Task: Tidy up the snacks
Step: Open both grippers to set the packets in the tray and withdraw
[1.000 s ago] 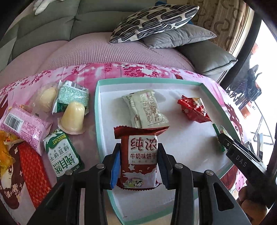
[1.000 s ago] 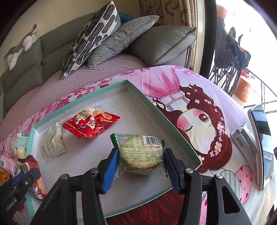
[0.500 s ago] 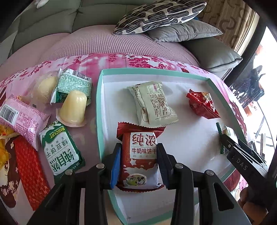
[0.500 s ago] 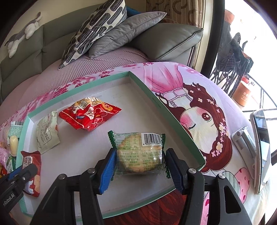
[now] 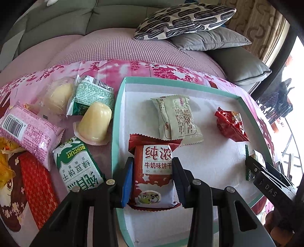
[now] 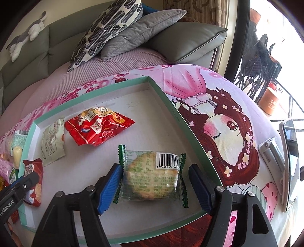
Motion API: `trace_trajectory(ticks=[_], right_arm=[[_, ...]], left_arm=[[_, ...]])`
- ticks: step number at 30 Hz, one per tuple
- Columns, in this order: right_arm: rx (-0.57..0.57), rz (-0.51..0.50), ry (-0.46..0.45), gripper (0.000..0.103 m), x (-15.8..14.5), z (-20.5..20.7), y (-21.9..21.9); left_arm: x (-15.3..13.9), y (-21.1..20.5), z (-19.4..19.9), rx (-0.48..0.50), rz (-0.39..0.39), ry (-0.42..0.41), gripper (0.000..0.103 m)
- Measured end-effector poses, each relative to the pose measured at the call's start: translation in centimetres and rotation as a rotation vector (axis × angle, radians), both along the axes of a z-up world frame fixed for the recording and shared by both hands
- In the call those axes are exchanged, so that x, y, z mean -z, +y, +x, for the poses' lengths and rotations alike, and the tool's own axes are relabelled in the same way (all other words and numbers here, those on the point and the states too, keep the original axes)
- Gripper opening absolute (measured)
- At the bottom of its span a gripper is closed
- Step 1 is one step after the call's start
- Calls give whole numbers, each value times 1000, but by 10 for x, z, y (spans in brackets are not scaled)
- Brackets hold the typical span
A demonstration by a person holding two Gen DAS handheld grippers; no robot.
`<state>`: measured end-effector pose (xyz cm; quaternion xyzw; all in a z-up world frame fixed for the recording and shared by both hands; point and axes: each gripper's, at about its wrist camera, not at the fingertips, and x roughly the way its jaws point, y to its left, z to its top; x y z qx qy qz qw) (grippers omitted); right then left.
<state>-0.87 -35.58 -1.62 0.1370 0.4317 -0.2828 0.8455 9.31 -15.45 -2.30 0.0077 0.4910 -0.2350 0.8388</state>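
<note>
A teal-rimmed white tray (image 5: 118,106) lies on the pink cloth; it also shows in the right wrist view (image 6: 172,106). My left gripper (image 5: 153,177) is shut on a red-brown milk biscuit pack (image 5: 153,174) resting on the tray's near left part. My right gripper (image 6: 154,185) is open around a green-edged clear cracker pack (image 6: 152,178) lying on the tray; its right pad stands apart from the pack. A beige pack (image 5: 176,117) and a red pack (image 5: 230,123) lie farther back in the tray.
Left of the tray lie a green biscuit pack (image 5: 77,165), a yellow jelly cup (image 5: 95,121), a green-white pack (image 5: 93,96), a pink pack (image 5: 28,129) and a pale bun (image 5: 57,95). A phone (image 6: 289,152) stands at the right. A sofa with cushions (image 5: 182,17) is behind.
My right gripper has opened and let go of the cracker pack, which now lies on the tray. My left gripper has lowered the biscuit pack onto the tray and still grips it.
</note>
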Motion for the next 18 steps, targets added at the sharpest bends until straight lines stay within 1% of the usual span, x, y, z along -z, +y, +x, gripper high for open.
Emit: trace_trajectory(ticks=[3, 7, 9, 12, 15, 18], right_arm=[[-1, 1, -3, 82, 0, 0, 0], [-13, 14, -14, 82, -1, 2, 1], [-16, 12, -18, 82, -2, 2, 2], [-15, 8, -33, 82, -5, 1, 2], [-9, 2, -56, 82, -11, -1, 3], [-6, -5, -71, 82, -17, -2, 3]], left_arm=[[-1, -3, -1, 6, 14, -7, 42], [-1, -10, -6, 25, 52, -26, 42], [-3, -12, -7, 29, 54, -24, 43], [-8, -13, -10, 37, 47, -27, 51], [-16, -17, -15, 53, 50, -59, 58], [-24, -19, -19, 65, 46, -77, 58]])
